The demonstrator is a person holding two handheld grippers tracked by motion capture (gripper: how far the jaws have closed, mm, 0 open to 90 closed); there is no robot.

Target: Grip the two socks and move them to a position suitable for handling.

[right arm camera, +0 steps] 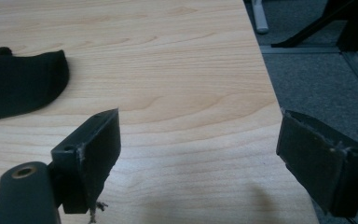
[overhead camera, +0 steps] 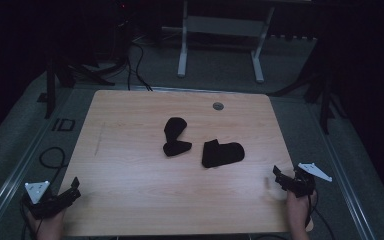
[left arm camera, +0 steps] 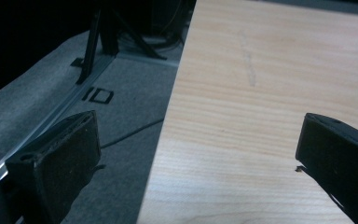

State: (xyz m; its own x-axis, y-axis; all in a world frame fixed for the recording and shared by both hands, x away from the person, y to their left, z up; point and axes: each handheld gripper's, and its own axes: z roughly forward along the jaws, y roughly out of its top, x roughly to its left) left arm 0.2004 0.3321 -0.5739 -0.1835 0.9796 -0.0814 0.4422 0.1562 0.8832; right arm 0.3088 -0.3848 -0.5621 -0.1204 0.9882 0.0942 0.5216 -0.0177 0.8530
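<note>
Both grippers, left and right, hold fingers wide apart, empty, near two black socks.

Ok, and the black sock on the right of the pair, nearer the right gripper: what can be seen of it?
The right-hand sock is black, soft knit fabric by its look, lying flat and limp on the wooden table near its middle. It runs roughly left to right, with a rounded end toward the right and a squarer, bunched end at the left. It lies just apart from the other sock. No gripper touches it. The right gripper view shows its rounded end.
</note>
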